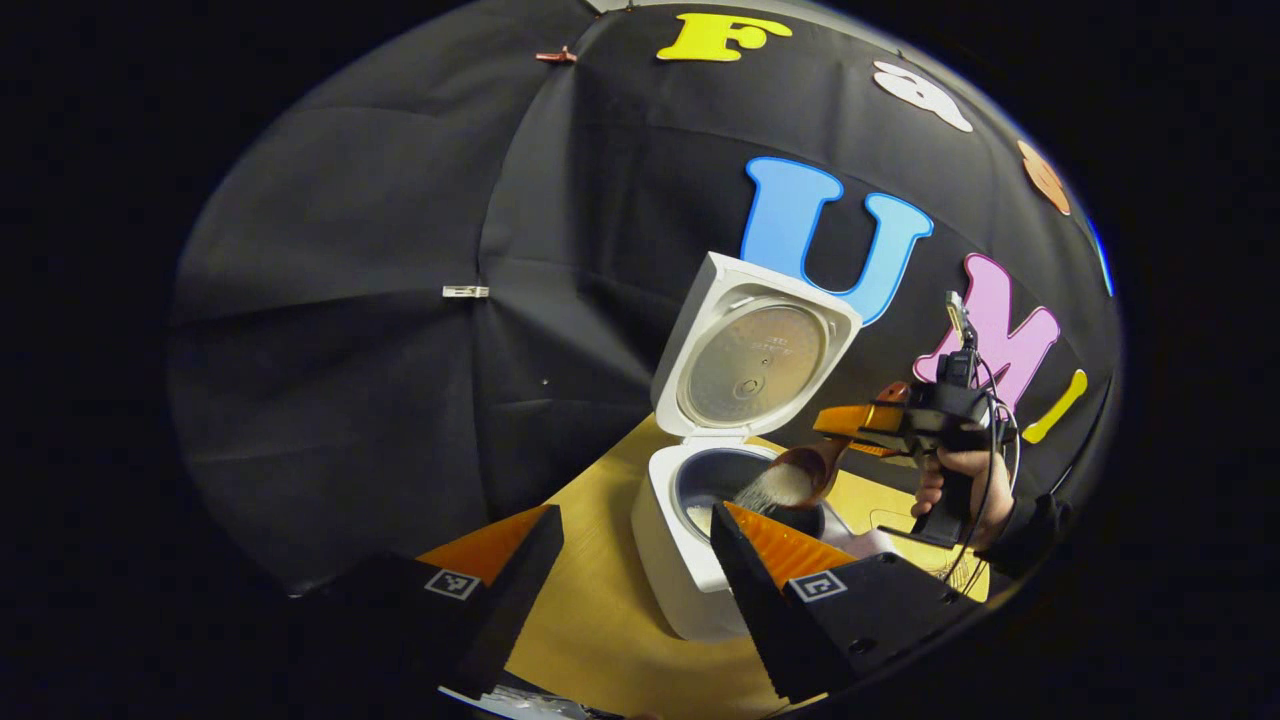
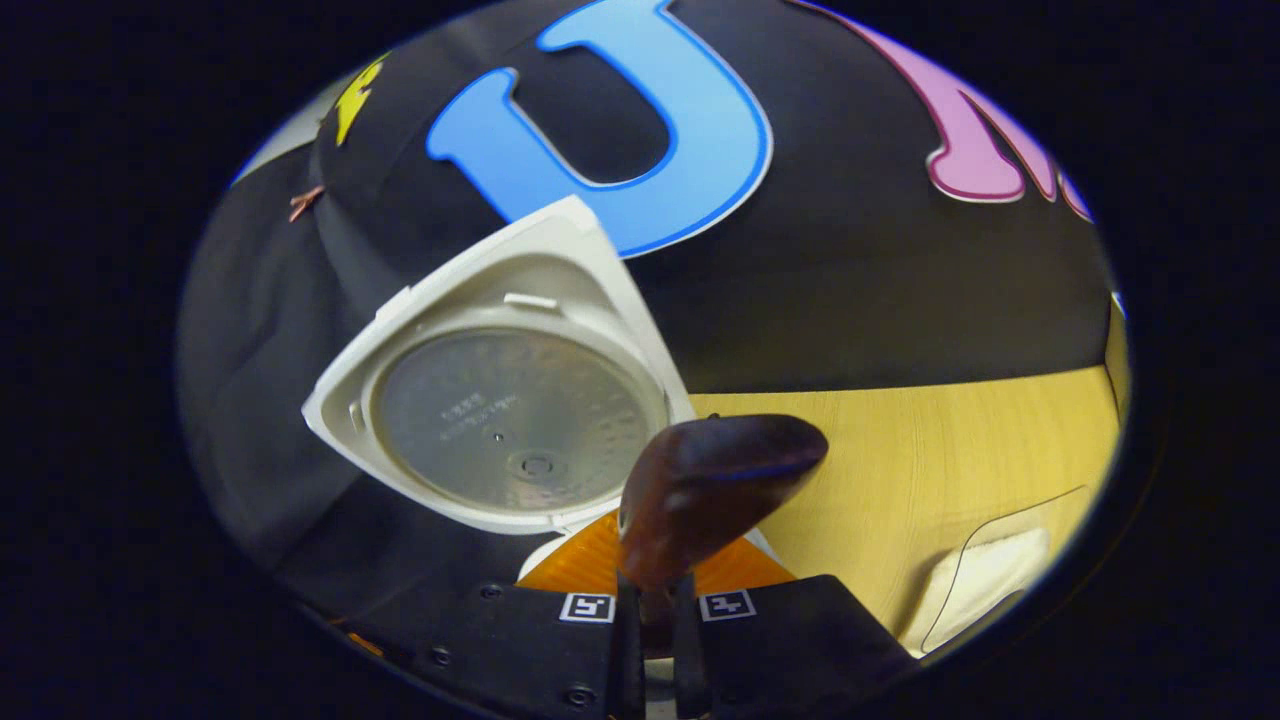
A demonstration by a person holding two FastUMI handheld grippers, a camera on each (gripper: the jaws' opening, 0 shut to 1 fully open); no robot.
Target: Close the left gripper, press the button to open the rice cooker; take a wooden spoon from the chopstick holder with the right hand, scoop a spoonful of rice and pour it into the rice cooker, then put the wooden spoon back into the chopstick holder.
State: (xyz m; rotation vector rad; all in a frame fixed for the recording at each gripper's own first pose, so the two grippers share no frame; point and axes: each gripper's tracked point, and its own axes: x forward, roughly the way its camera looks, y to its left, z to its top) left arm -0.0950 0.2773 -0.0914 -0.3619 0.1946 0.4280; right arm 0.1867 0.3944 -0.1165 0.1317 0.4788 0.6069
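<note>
Pouring rice (image 1: 775,488) from the wooden spoon (image 1: 812,468) clamped in the right gripper's (image 2: 655,600) jaws; tipping steadily over the rice cooker (image 1: 690,540) avoids spills, left gripper (image 1: 635,560) wide open, empty.

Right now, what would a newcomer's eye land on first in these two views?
First, the rice cooker on the wooden table, its lid swung up and open. Next, in the left gripper view, the wooden spoon tipped over the pot, rice spilling in, held by the right claw. The left claw waits open nearby.
</note>
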